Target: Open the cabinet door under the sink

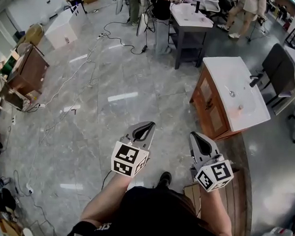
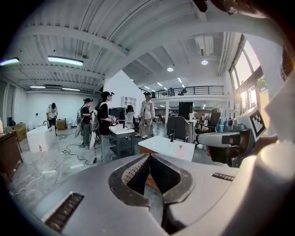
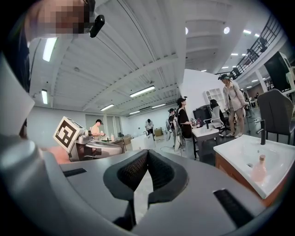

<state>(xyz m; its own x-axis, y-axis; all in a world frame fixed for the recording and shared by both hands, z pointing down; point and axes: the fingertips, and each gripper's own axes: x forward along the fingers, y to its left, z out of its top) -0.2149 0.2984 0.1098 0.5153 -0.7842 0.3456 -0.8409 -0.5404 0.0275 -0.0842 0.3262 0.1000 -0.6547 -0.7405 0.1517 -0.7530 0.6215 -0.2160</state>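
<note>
1. Markings: each gripper carries one cube with black-and-white square markers. There is white print on the person's dark top, too small to read. No other writing can be made out.
2. Left gripper (image 1: 148, 126): the jaws are fully closed, pad against pad, with nothing between them. It is held over the grey floor (image 1: 115, 74), pointing away from the person.
3. Right gripper (image 1: 195, 136): its jaws are likewise closed together and empty. It sits to the right of the left gripper, apart from it.
4. Task item: one wooden sink cabinet (image 1: 210, 109) stands on the floor, to the right of and farther than both grippers, and well apart from them. The right gripper is the closer of the two. The cabinet's front panels face the open floor and appear closed.
5. Cabinet top: one white sink top (image 1: 224, 69) with a basin, one black tap (image 1: 255, 80) at its far-right edge, and one small pink bottle (image 3: 261, 168) standing by the basin. The bottle's label cannot be read.
6. Second unit: one dark bench (image 1: 190, 41) with a white sink top stands far off, beyond the cabinet.
7. Seating: two grey chairs (image 1: 281, 68) stand just right of the cabinet.
8. Far left: one white box (image 1: 67, 26) and one brown wooden cabinet (image 1: 29, 72); their contents are not visible.
9. Cables (image 1: 91, 63) trail across the floor.
10. People: the left gripper view shows four people (image 2: 105, 120) standing in the far part of the room.
</note>
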